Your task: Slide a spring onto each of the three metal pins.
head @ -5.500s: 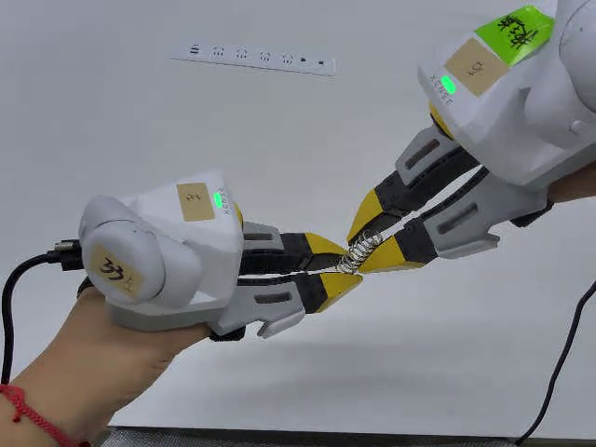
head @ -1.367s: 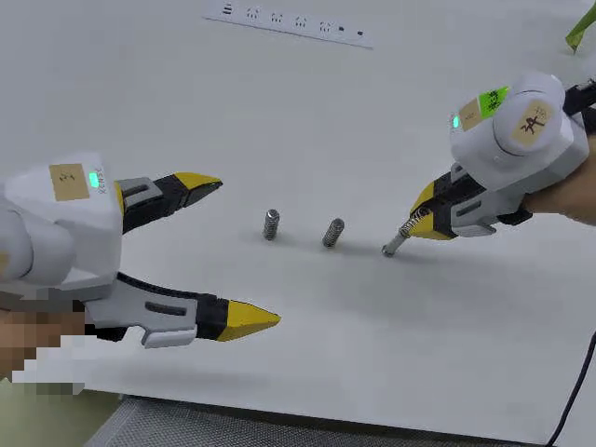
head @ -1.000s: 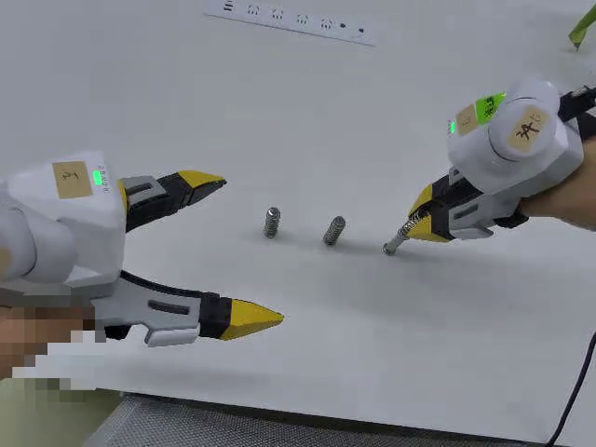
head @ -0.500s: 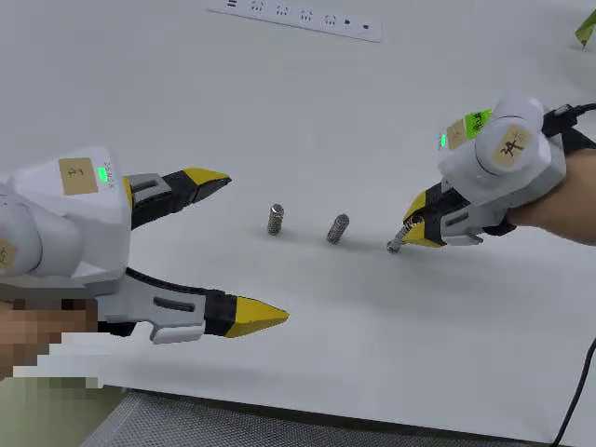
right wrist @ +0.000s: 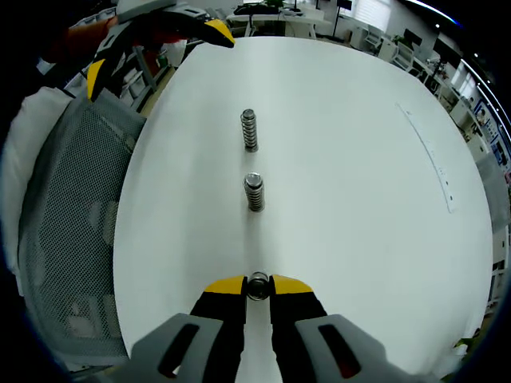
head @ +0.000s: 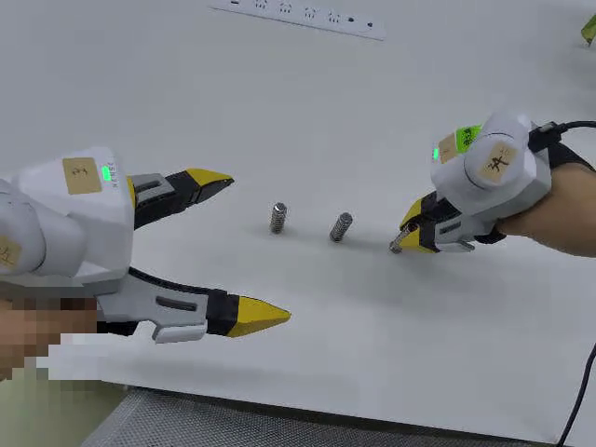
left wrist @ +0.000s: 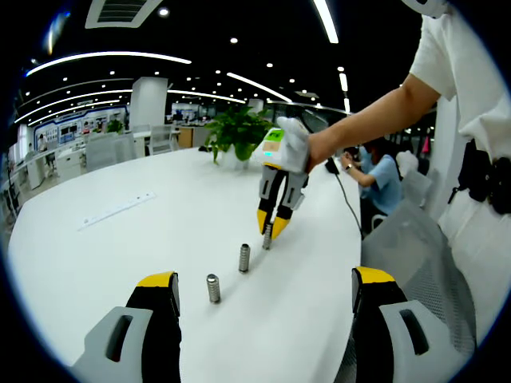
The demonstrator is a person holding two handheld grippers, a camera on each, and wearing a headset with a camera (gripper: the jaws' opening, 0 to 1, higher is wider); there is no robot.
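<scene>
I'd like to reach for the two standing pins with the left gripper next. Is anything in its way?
Nothing visible does. Bare white table lies between the open left gripper and the nearer spring-covered steel pin; the second pin and the right gripper, shut on the third pin, sit beyond.

You face white surface (head: 279, 112), power strip (head: 298, 17) at far edge; potted plant (left wrist: 238, 136), ceiling light strips (left wrist: 112, 57), mesh chair (right wrist: 72, 215) around you.
</scene>
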